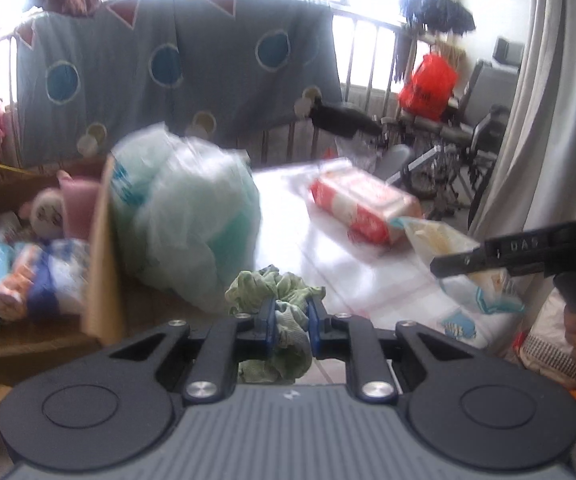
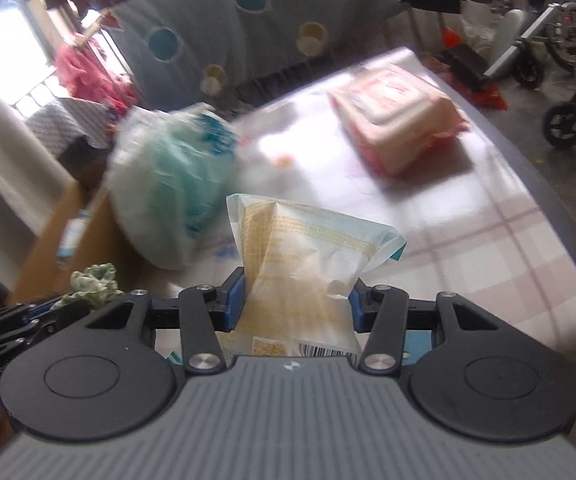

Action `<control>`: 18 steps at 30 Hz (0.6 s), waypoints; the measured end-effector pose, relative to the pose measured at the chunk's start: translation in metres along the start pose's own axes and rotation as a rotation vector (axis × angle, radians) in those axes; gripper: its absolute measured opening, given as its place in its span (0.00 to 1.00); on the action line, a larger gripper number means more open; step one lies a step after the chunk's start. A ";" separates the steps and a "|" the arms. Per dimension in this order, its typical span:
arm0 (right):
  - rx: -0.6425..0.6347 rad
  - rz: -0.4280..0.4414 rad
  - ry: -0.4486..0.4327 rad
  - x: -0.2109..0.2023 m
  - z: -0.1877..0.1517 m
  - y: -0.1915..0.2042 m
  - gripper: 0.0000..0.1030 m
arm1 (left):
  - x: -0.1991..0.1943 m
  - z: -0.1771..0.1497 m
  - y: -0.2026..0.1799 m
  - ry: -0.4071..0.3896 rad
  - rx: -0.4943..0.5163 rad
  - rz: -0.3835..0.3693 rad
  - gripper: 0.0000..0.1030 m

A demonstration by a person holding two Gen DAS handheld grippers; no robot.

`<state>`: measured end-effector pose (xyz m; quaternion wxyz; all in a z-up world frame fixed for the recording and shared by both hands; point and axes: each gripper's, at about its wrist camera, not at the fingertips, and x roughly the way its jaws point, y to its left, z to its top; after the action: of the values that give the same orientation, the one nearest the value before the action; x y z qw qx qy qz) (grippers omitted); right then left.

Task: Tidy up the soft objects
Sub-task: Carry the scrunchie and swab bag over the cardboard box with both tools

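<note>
Left gripper (image 1: 291, 326) clenched on green cloth (image 1: 276, 292), right gripper (image 2: 295, 300) pinching pale packet (image 2: 307, 248), both lifted near cardboard box (image 1: 102, 264). Risk: limp cloth snagging box wall, or slick packet slipping from shallow pinch, landing outside box.

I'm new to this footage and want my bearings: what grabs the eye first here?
Each gripper holds something: the left gripper pinches a crumpled green cloth, and the right gripper clamps a pale crinkly packet. Behind them on the checked table sit a puffy green-and-white plastic bag beside a cardboard box and a red-and-white pack.
</note>
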<state>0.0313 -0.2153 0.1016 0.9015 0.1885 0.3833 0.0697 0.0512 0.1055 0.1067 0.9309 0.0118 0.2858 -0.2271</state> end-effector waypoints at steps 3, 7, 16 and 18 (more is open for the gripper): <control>-0.009 0.077 -0.013 -0.002 0.015 0.028 0.47 | -0.030 0.023 0.029 -0.049 -0.038 0.035 0.17; -0.028 0.173 -0.013 0.014 0.040 0.071 0.48 | -0.052 0.054 0.083 -0.068 -0.075 0.123 0.17; -0.129 0.332 0.086 0.109 0.086 0.192 0.49 | 0.028 0.076 0.209 0.187 -0.119 0.319 0.17; -0.163 0.354 0.122 0.129 0.088 0.220 0.49 | 0.041 0.068 0.231 0.267 -0.106 0.397 0.18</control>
<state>0.1889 -0.0039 0.1581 0.8625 0.1749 0.3912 0.2692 0.2165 0.2855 0.1169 0.9105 0.0487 0.4101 -0.0210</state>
